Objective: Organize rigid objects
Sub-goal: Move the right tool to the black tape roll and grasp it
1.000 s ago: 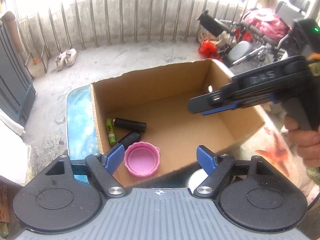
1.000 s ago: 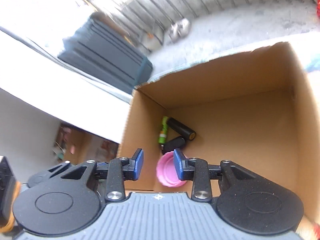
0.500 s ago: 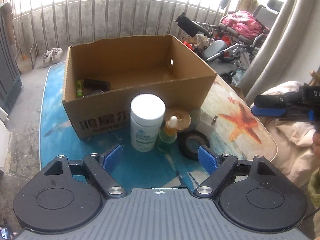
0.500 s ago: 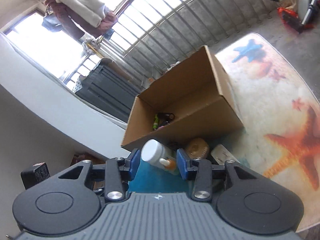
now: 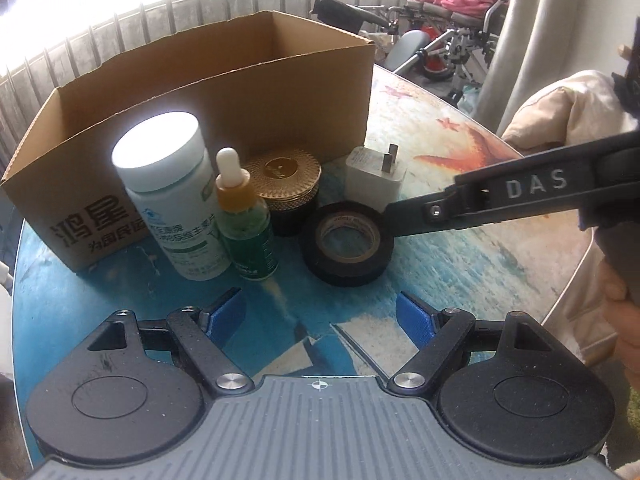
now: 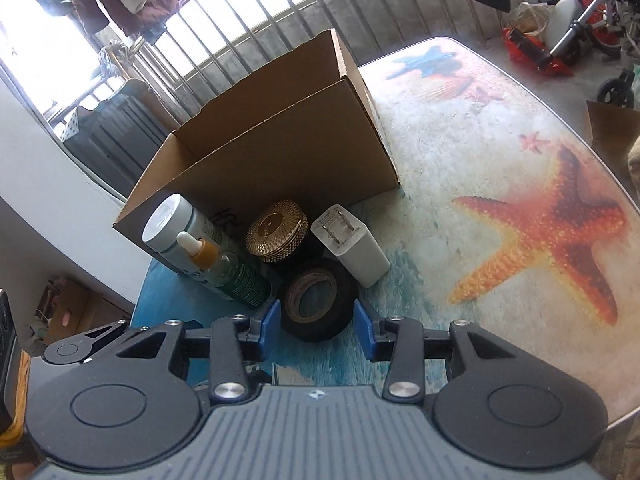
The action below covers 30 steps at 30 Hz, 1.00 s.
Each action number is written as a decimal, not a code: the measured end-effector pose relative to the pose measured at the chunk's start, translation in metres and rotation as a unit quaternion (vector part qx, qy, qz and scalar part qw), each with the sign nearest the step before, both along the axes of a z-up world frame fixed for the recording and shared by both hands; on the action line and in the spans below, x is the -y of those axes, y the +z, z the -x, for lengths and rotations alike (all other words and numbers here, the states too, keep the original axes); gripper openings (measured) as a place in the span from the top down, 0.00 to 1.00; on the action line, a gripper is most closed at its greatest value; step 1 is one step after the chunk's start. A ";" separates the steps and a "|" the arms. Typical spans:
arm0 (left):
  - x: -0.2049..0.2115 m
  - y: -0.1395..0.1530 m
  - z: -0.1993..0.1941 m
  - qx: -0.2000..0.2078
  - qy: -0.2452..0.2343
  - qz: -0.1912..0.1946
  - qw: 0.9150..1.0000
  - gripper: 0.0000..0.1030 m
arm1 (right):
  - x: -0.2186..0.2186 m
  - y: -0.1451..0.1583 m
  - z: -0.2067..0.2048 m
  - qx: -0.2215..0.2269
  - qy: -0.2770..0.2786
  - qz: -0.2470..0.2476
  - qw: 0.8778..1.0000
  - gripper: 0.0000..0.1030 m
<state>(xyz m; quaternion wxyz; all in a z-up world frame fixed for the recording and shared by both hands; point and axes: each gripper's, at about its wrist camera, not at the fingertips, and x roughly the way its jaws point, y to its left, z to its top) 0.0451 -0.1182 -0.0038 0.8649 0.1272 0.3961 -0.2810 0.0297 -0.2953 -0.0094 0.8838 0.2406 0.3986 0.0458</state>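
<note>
Our right gripper [image 6: 315, 322], part-open and empty, straddles the black electrical tape roll [image 6: 316, 300] lying flat beside the white plug adapter [image 6: 352, 246]; closing skewed, we might knock that adapter.

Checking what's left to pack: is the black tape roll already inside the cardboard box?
No, the black tape roll lies on the table in front of the cardboard box, between the right gripper's open fingers.
</note>
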 end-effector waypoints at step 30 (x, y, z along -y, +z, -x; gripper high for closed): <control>0.004 -0.011 0.005 -0.052 -0.021 0.009 0.998 0.38 | -0.012 -0.026 -0.018 -0.043 0.040 0.028 0.998 0.80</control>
